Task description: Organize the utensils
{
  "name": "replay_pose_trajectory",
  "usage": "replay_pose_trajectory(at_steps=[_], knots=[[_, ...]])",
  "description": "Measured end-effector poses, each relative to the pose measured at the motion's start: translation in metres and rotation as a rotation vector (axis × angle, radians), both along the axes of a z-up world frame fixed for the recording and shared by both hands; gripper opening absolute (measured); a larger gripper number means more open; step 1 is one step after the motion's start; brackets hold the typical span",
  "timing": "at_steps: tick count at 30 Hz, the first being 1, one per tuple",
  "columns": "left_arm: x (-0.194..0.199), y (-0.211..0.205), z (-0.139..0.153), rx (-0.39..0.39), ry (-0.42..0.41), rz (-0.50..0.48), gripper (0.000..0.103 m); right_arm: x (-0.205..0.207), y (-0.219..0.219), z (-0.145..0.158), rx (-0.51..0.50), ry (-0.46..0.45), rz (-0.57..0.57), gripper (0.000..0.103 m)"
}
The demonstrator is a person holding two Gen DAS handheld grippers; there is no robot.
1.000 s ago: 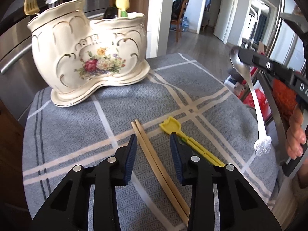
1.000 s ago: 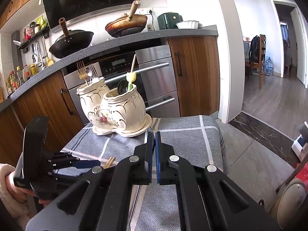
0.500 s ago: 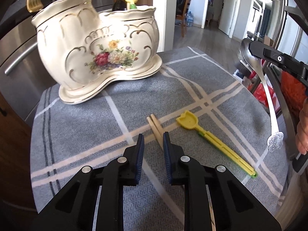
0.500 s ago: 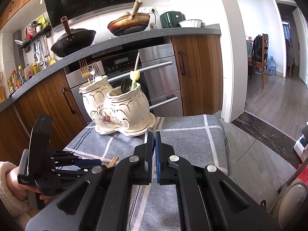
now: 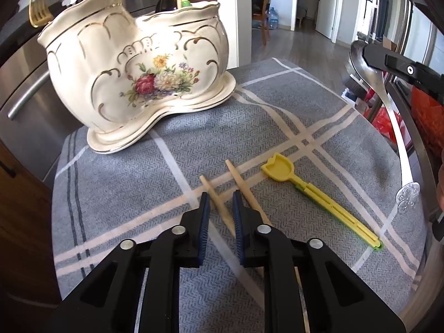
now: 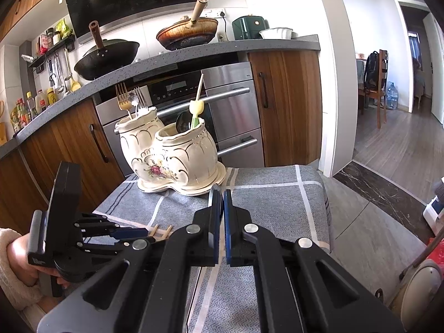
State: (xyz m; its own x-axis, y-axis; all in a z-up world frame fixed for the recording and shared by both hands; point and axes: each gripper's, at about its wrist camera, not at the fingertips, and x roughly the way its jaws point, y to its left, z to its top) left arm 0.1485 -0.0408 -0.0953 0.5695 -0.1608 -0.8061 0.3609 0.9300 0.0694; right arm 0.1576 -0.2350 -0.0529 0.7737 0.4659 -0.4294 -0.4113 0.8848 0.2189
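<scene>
The left tongs (image 5: 219, 208) are closing around one chopstick (image 5: 215, 202) on the desk (image 5: 319, 127); its twin (image 5: 242, 187) lies outside and may be left behind. The right tongs (image 6: 222, 208) grip a spoon (image 5: 373, 83), which could slip.

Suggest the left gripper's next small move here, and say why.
Probably finish closing. The left gripper is closing with one wooden chopstick between its jaws, the pads not clearly pressing it yet, while the second chopstick lies outside the right finger on the cloth. Once gripped, lift it toward the ceramic holder.
</scene>
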Motion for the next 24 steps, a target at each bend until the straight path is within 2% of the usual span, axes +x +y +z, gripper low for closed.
replay_pose_trajectory(at_steps=[3, 8, 17, 24], knots=[[0.001, -0.006, 0.000, 0.017, -0.008, -0.011, 0.010, 0.001, 0.000, 0.000, 0.010, 0.005, 0.001, 0.003], [0.002, -0.004, 0.006, 0.003, -0.037, 0.001, 0.006, -0.003, 0.001, 0.004, 0.028, -0.011, 0.006, 0.002], [-0.012, 0.027, 0.048, -0.203, -0.183, 0.033, 0.006, -0.006, 0.003, 0.006, 0.050, -0.022, -0.005, 0.003], [-0.020, 0.042, 0.092, -0.303, -0.272, 0.025, 0.006, -0.001, 0.011, 0.019, 0.093, -0.038, -0.026, 0.003]])
